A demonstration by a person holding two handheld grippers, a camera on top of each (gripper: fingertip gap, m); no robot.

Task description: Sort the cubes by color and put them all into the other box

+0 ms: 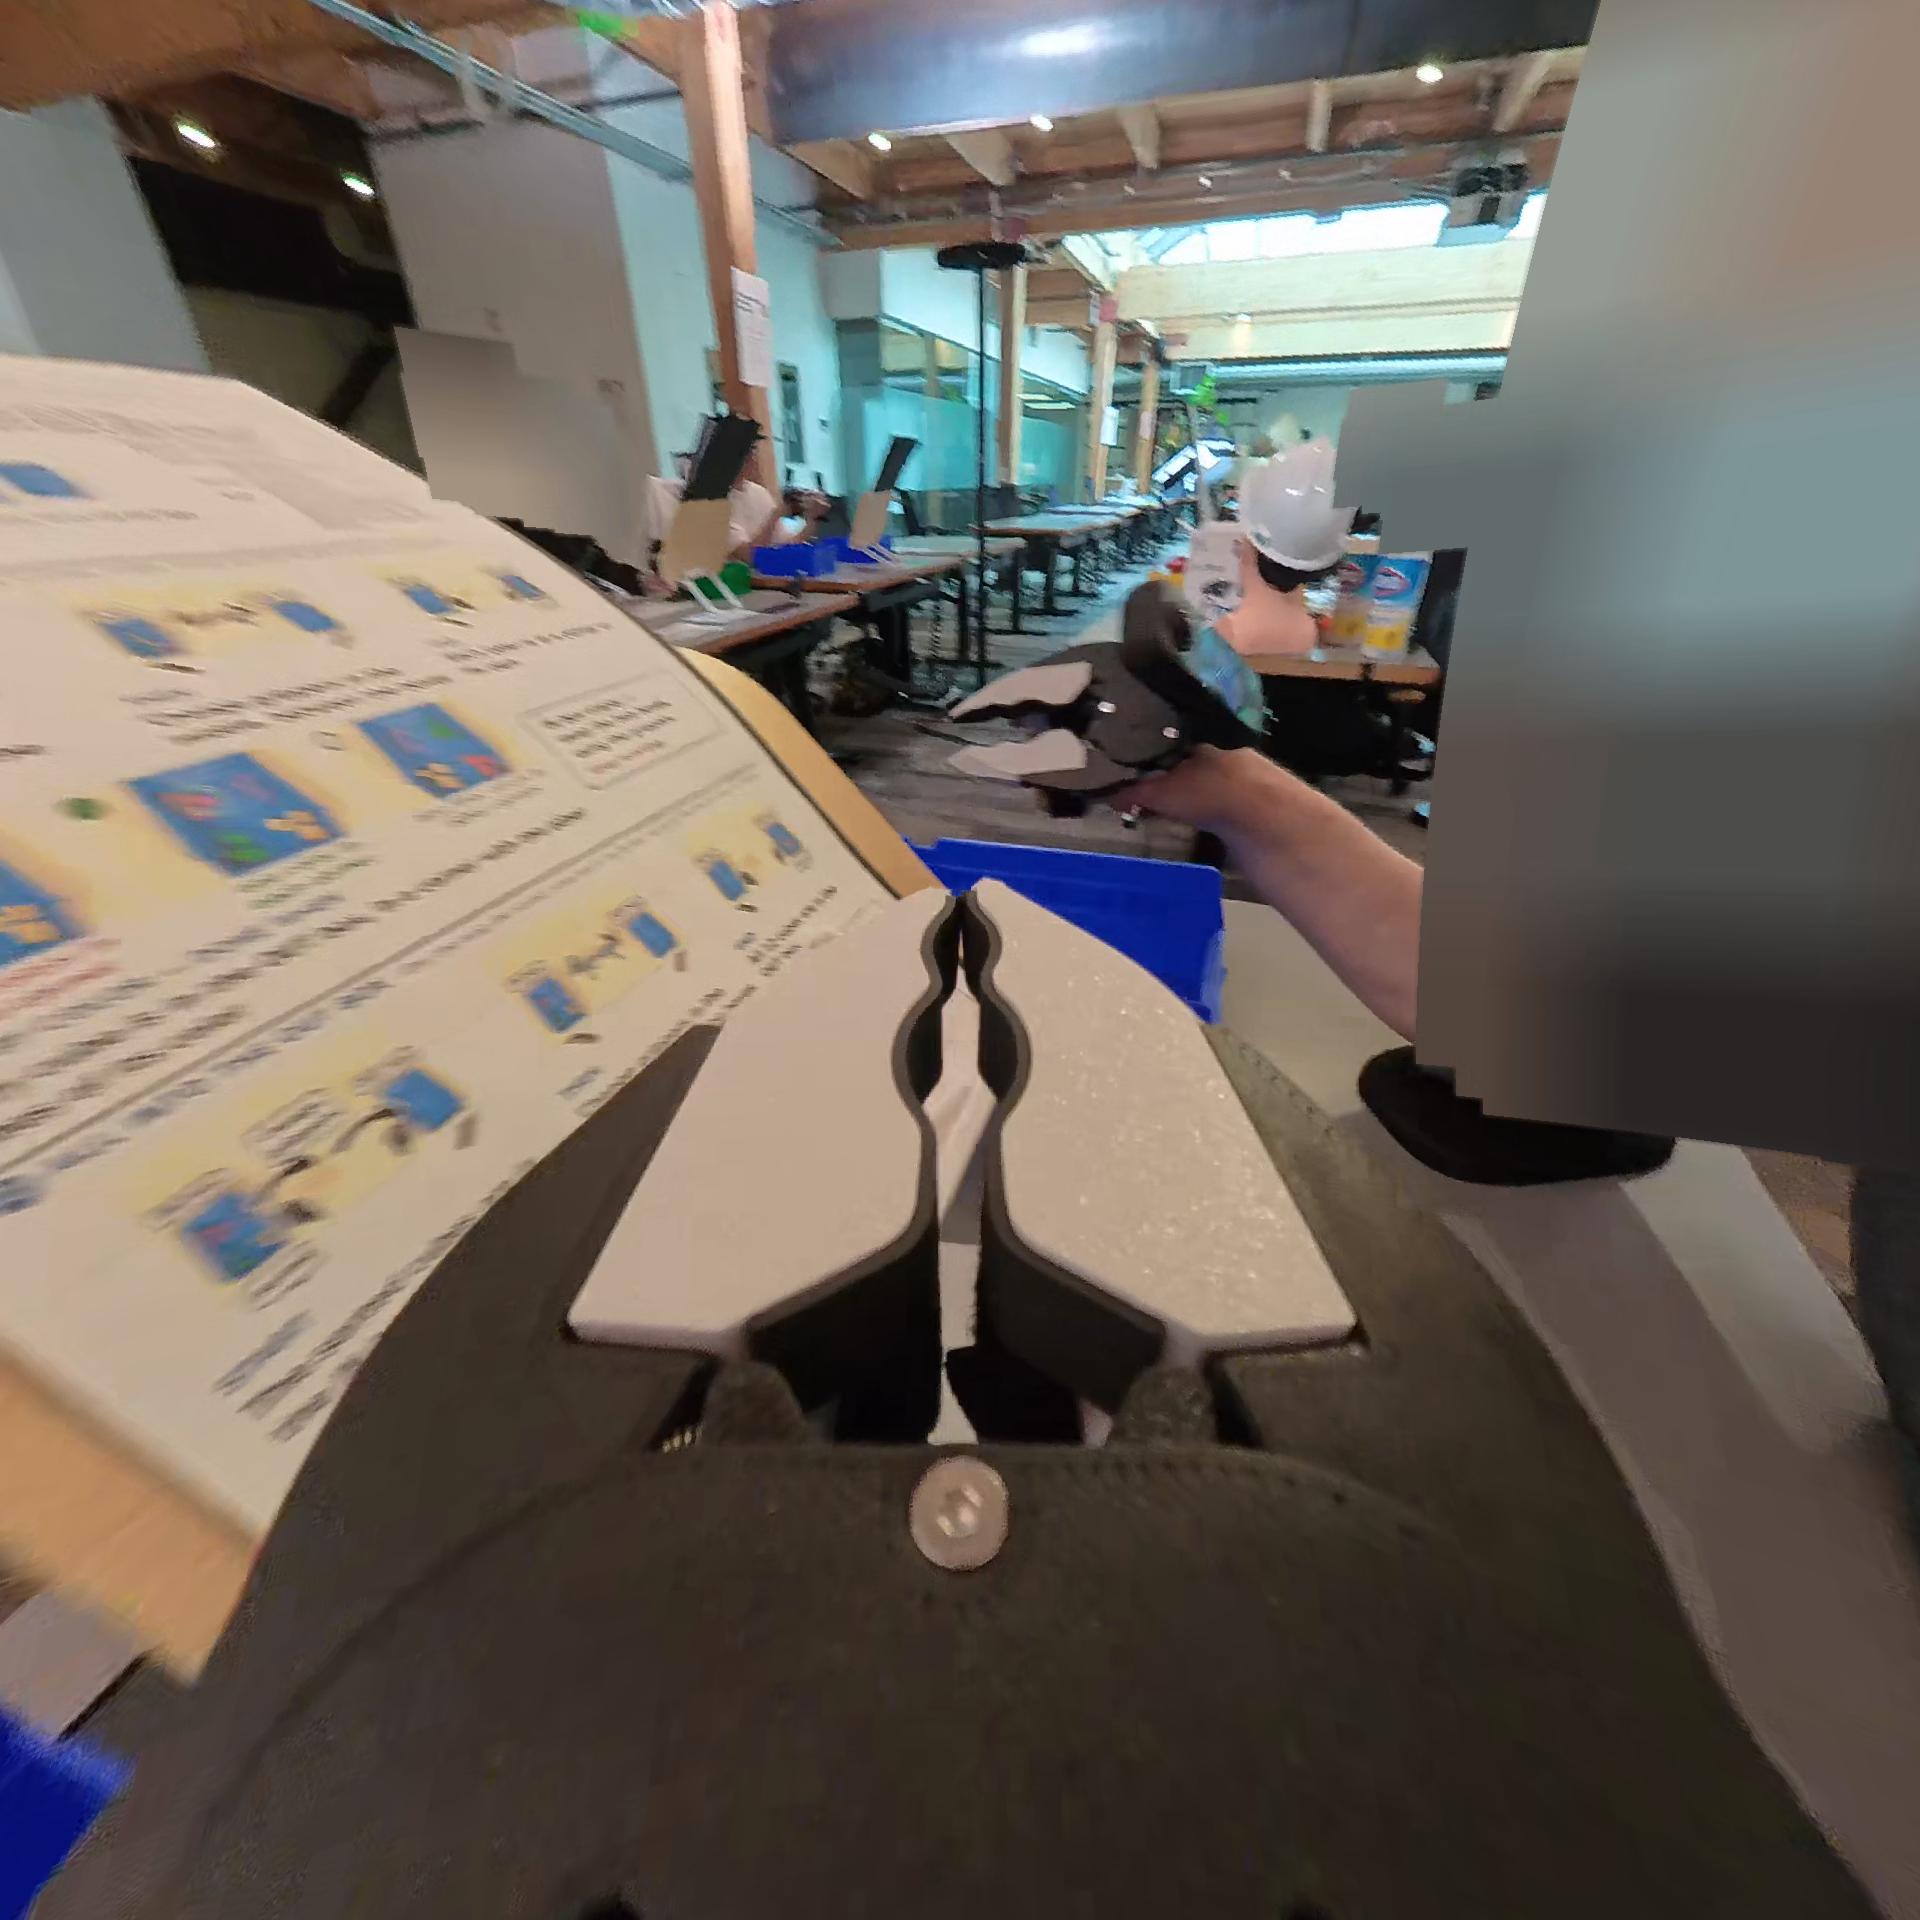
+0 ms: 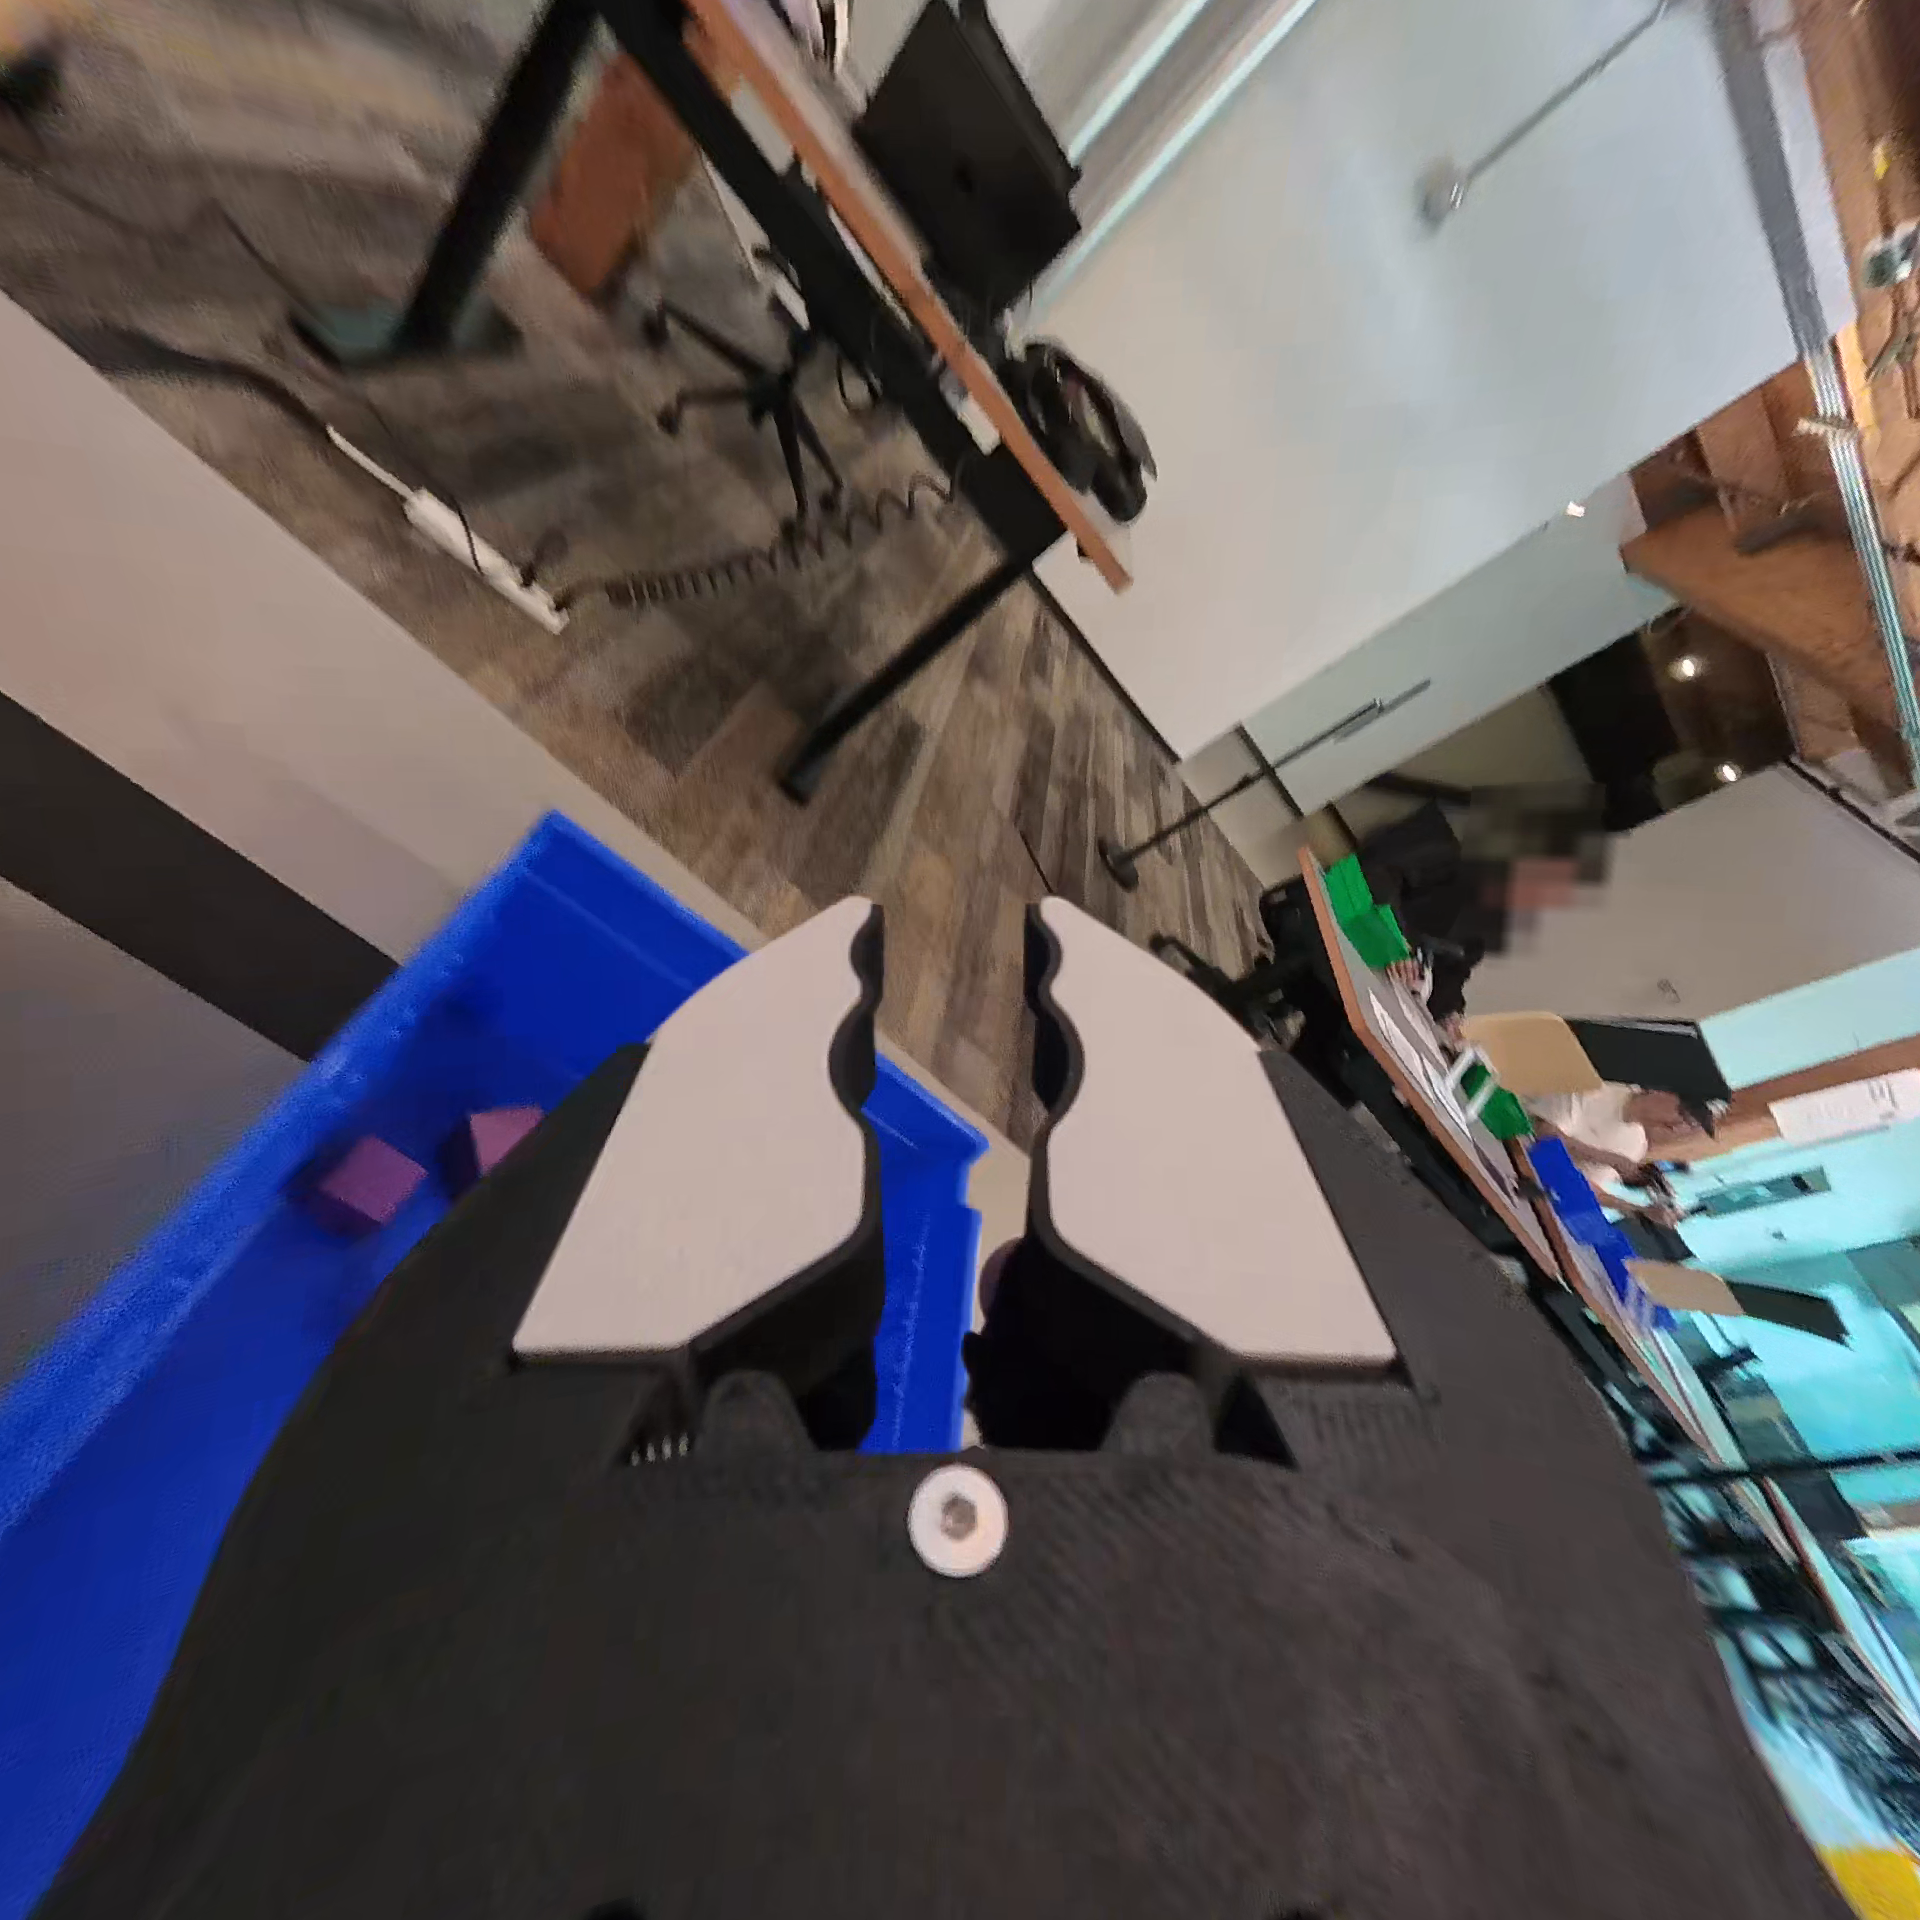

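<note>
An open workshop with rows of desks lies behind the pale tabletop (image 1: 1288, 966). The left gripper (image 1: 964, 914) has its tips pressed together on nothing, a blue box (image 1: 1101, 904) just beyond them. The right gripper (image 2: 954, 966) is tilted, its jaws apart and bare – another blue box (image 2: 312, 1195) sits below-left with two purple cubes (image 2: 364, 1184) inside. Only the left view shows the printed instruction sheet (image 1: 364, 831) and the hand (image 1: 1195, 790) holding the other gripper aloft.

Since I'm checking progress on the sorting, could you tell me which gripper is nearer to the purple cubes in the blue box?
Right. The right gripper hangs open just over the blue box holding the purple cubes; the left gripper is shut by the instruction sheet, showing no cubes.
</note>
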